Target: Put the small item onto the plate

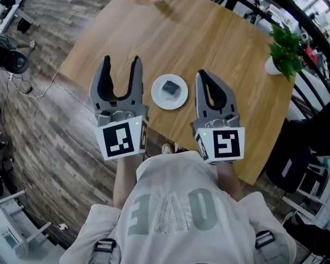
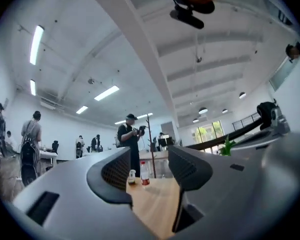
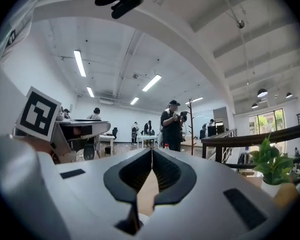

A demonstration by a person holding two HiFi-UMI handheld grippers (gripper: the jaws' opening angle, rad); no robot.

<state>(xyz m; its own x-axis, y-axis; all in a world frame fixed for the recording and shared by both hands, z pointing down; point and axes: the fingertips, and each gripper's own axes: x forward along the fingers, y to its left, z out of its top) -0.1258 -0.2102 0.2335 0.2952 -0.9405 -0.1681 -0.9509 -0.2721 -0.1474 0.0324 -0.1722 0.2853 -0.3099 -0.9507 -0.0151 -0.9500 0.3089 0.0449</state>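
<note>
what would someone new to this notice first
Two grey grippers fill the middle of the head view: the left gripper with jaws spread open, the right gripper with jaws shut and empty. Between them, near the close edge of the round wooden table, a white plate carries a small dark item. A green potted plant stands at the table's right edge.

**Three cameras, one desk**

My head camera looks steeply down from above onto the round desk [image 1: 220, 43], fairly near. The camera on my left hand-held gripper [image 1: 121, 60] sits low and faces level along its jaws, over the desk top to the bottles [image 2: 141, 173] at the far edge. The one on my right hand-held gripper [image 1: 202, 75] faces likewise. Both share the standing person [image 2: 130, 134] and potted plant [image 2: 226, 146]; all three share the desk.
</note>
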